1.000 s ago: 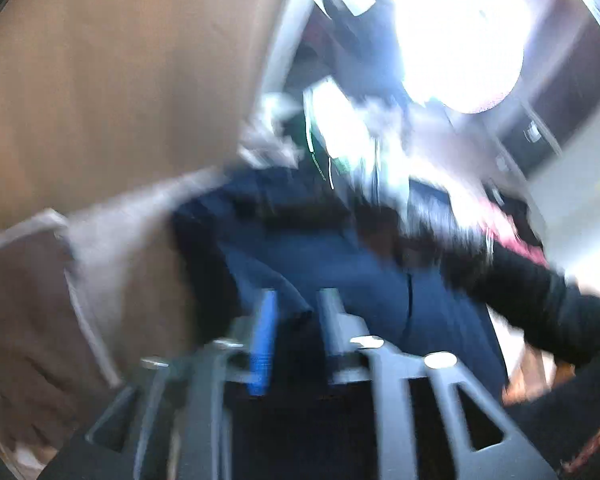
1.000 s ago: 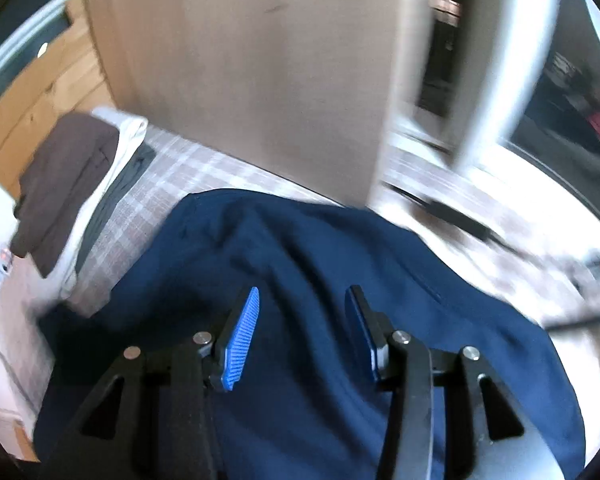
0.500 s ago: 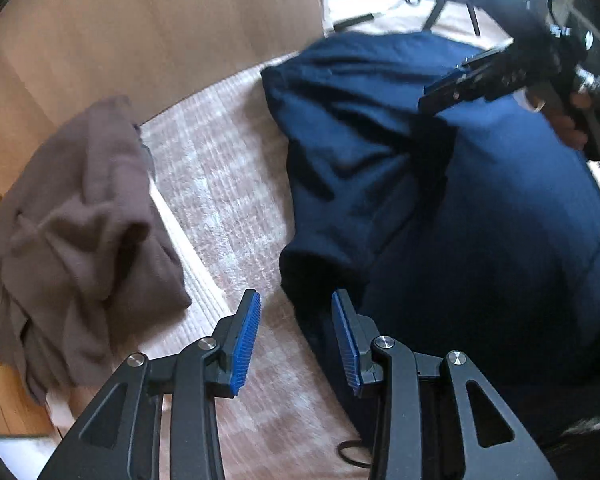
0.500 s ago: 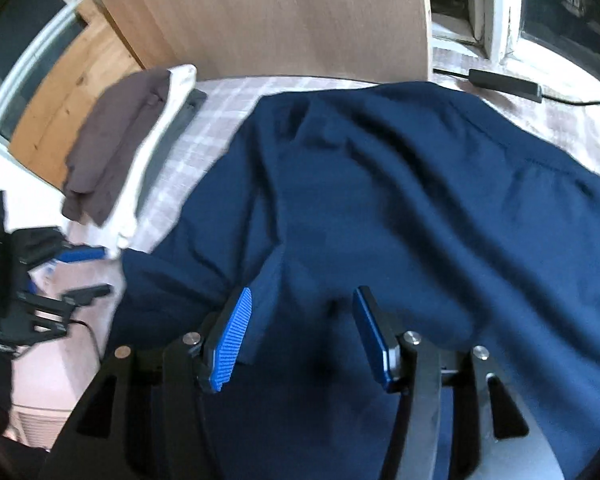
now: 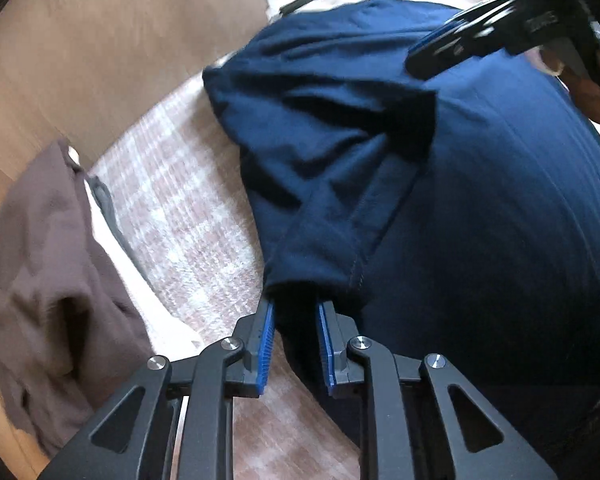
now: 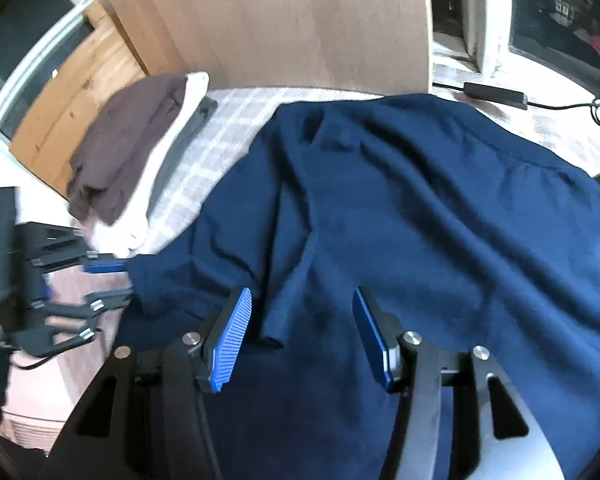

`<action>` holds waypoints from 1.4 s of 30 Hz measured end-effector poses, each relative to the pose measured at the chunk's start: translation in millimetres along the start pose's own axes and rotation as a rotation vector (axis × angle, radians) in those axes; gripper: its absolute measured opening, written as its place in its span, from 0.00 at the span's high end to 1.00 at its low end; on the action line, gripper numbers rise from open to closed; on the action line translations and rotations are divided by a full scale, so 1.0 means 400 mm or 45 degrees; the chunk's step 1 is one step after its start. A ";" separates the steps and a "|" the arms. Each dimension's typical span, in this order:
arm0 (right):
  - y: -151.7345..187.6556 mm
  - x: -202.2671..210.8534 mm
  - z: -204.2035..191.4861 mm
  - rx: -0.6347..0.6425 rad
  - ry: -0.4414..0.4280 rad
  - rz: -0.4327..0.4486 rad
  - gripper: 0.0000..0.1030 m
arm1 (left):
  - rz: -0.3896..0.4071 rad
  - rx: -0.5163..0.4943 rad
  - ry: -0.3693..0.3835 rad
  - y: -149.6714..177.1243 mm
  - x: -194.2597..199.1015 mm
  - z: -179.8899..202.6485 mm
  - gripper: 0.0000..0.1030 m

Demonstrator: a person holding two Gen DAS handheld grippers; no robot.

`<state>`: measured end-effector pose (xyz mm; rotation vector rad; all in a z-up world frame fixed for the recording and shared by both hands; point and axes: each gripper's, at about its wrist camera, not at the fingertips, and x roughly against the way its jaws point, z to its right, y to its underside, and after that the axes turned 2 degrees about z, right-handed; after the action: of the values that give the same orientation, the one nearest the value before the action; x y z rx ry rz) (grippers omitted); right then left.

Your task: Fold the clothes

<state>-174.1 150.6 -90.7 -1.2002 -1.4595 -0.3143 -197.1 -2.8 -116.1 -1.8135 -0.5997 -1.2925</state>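
Navy shirt (image 6: 400,216): spread rumpled over the checked bedcover (image 5: 188,216), one sleeve folded across the body, its cuff end lying free between and just ahead of the right gripper's pads.

Left gripper (image 5: 294,312): at the shirt's near edge, jaws narrowed around a hanging fold of navy cloth; the cloth passes between the blue pads, though a firm pinch cannot be told.

Right gripper (image 6: 300,312): above the middle of the shirt, jaws wide apart, holding nothing.

Stack of folded clothes (image 6: 140,148): brown garment on top, white and grey beneath, well apart from the shirt, beside the wooden panel (image 6: 284,20).
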 end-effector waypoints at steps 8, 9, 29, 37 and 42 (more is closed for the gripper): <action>0.004 -0.070 -0.016 0.064 -0.053 -0.088 0.71 | 0.026 -0.075 -0.033 -0.020 -0.023 0.061 0.66; 0.001 -0.072 -0.011 0.060 -0.073 -0.096 0.87 | 0.010 -0.051 -0.012 -0.016 -0.037 0.047 0.76; -0.165 0.019 0.040 0.181 0.079 -0.063 0.57 | 0.011 0.281 0.155 0.010 0.041 0.030 0.79; -0.297 -0.104 -0.033 0.284 0.138 -0.048 0.57 | -0.034 0.211 0.055 0.001 -0.035 0.079 0.70; -0.351 -0.210 -0.071 0.343 0.175 -0.113 0.57 | 0.005 0.321 0.009 0.016 -0.053 0.065 0.72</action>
<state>-284.8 26.7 -94.7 -0.8828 -1.3878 -0.2463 -185.8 17.0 -141.7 -1.6014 -0.7209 -1.1642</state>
